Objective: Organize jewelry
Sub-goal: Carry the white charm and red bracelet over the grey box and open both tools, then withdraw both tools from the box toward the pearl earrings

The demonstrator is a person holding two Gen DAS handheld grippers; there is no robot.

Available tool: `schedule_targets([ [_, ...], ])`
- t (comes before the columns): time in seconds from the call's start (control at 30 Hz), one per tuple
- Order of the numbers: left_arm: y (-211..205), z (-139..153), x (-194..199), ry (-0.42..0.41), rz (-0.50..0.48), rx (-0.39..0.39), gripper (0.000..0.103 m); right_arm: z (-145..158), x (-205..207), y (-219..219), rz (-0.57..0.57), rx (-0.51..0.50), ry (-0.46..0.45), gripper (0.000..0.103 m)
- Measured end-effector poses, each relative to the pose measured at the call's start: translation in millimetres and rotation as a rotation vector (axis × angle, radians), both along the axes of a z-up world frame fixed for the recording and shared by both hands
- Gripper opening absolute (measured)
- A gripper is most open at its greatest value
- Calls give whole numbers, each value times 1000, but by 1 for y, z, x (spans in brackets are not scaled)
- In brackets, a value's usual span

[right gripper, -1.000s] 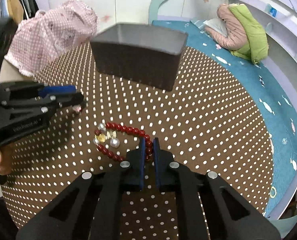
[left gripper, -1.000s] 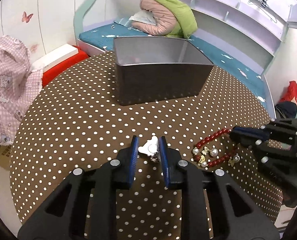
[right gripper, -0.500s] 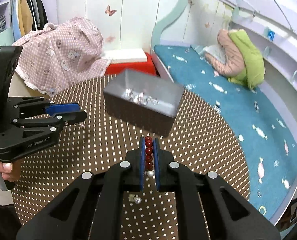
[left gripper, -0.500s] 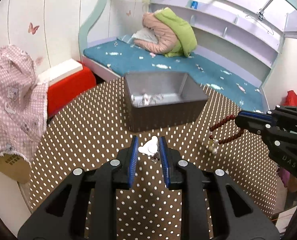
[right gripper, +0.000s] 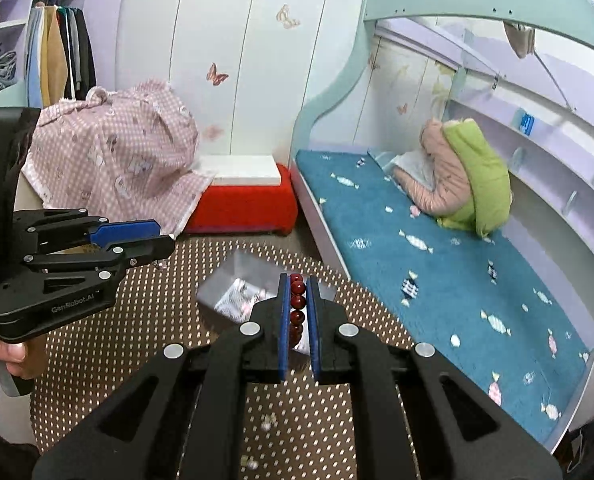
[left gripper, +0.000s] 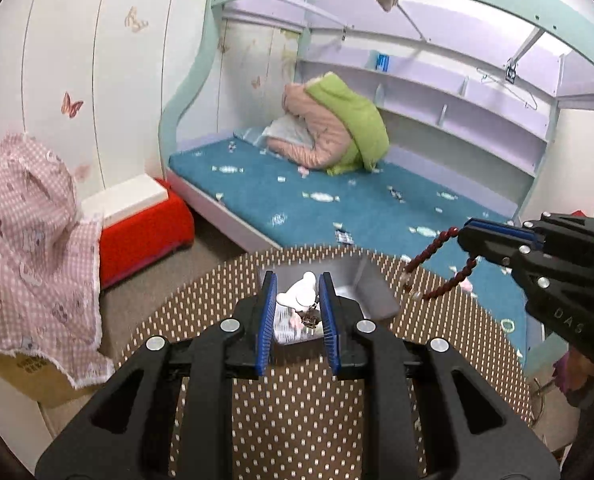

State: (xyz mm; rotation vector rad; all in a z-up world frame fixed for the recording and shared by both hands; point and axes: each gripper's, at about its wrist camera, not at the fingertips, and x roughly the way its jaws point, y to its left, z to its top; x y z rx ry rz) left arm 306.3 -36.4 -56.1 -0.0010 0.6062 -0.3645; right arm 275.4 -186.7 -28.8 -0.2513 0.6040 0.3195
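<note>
My left gripper [left gripper: 297, 280] is shut on a small white bear-shaped charm [left gripper: 299, 295] with a metal clasp hanging below it. My right gripper [right gripper: 296, 280] is shut on a red bead bracelet [right gripper: 297, 304]. In the left wrist view the red bead bracelet [left gripper: 437, 250] dangles in a loop from the right gripper [left gripper: 463, 230], high over the table. The grey metal box [left gripper: 371, 284] stands on the brown polka-dot table [left gripper: 297, 408] below both grippers, with several shiny pieces inside. The grey metal box [right gripper: 233, 276] shows blurred in the right wrist view, with the left gripper [right gripper: 165, 240] to its left.
A bed with a blue mattress [left gripper: 357, 204] lies beyond the table, a pink and green jacket [left gripper: 337, 136] on it. A red stool [left gripper: 141, 232] and a pink checked cloth [left gripper: 29, 240] over a cardboard box stand left. A hand [right gripper: 5, 352] holds the left gripper's handle.
Both grippers have risen well above the table, each carrying its piece. The bracelet has come off the cloth and now hangs free. The box looks smaller and its inside shows.
</note>
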Motion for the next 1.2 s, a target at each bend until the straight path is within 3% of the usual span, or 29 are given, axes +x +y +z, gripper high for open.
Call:
schedule_targets([
  [0.33, -21, 27, 43, -10, -24, -17, 22, 11, 36, 2, -3, 17, -13, 7],
  [0.87, -51, -21, 102, 154, -68, 0, 23, -38, 83, -8, -48, 80, 146, 8],
  [0.97, -50, -27, 105, 163, -40, 7, 47, -44, 88, -14, -63, 110, 167, 9],
  [1.03, -46, -29, 104, 155, -11, 11, 68, -48, 90, -20, -85, 127, 181, 19],
  [1.07, -43, -29, 103, 150, 6, 9, 73, -48, 90, -23, -99, 133, 182, 23],
  [1.1, -40, -29, 103, 144, 22, 8, 84, -49, 89, -25, -106, 140, 182, 31],
  [1.13, -37, -28, 102, 134, 40, 8, 89, -49, 89, -29, -118, 154, 182, 43],
  [1.17, -33, -27, 99, 122, 56, 6, 90, -48, 87, -32, -136, 162, 175, 51],
  [1.2, -30, -25, 98, 115, 65, 1, 92, -47, 87, -36, -161, 166, 164, 70],
])
